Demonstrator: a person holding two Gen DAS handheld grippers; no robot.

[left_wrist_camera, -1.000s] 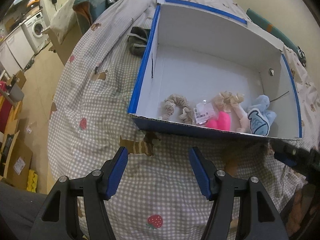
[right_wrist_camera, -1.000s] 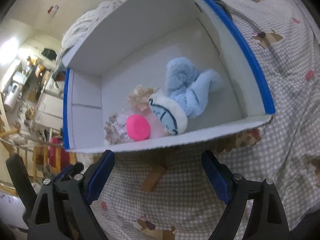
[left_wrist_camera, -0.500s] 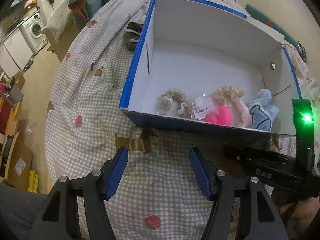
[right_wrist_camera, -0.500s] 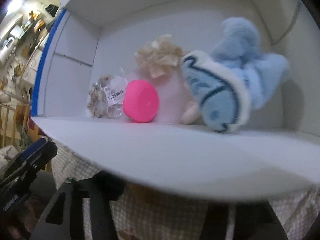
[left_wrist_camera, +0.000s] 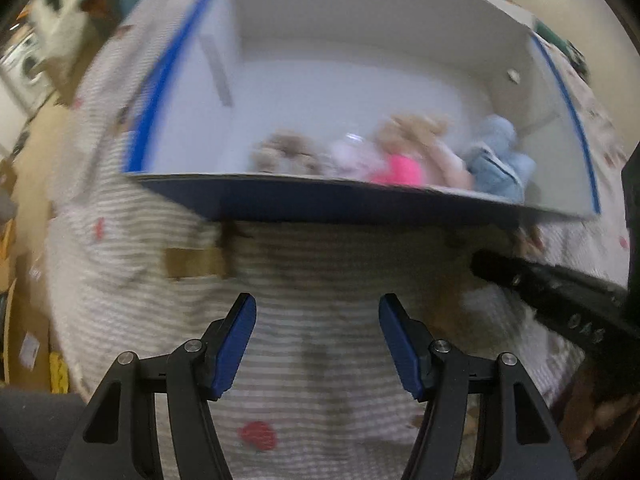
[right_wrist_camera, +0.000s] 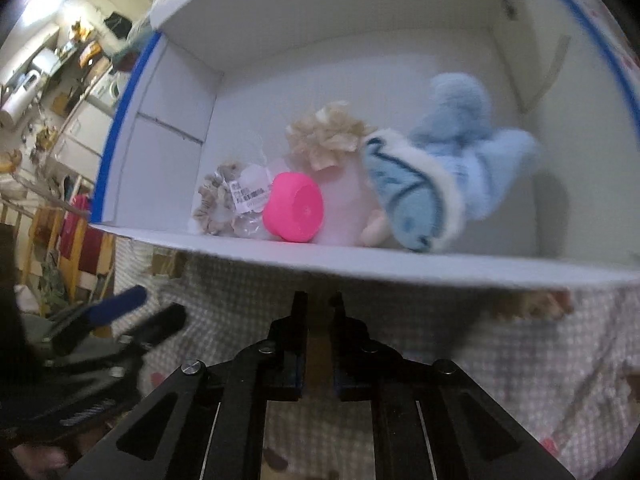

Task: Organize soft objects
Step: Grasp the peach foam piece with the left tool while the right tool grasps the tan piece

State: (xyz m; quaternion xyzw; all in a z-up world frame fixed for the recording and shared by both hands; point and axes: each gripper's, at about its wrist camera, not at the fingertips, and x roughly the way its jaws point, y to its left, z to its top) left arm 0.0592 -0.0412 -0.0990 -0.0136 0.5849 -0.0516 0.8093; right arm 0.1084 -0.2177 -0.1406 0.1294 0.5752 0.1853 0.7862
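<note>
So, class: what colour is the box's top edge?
Blue edge, clearest in the right wrist view.

Legible text: none. One white paper barcode label (right_wrist_camera: 249,195) lies on the clear plastic packet holding the beige fabric scrunchie (right_wrist_camera: 214,200), inside the white cardboard box with blue-taped rim (right_wrist_camera: 120,120); its bars and printed lines are visible in the right wrist view but too small and blurred to read. In the left wrist view motion blur hides all print.

Box (right_wrist_camera: 168,128): white cardboard, matt, smooth, blue-taped rims. Blue toy (right_wrist_camera: 452,168): fleecy plush. Pink cup (right_wrist_camera: 294,206): smooth plastic, slight sheen. Scrunchie (right_wrist_camera: 212,200): crinkled beige cloth under clear glossy wrap. Bedcover (left_wrist_camera: 320,352): checked matt woven cloth.
</note>
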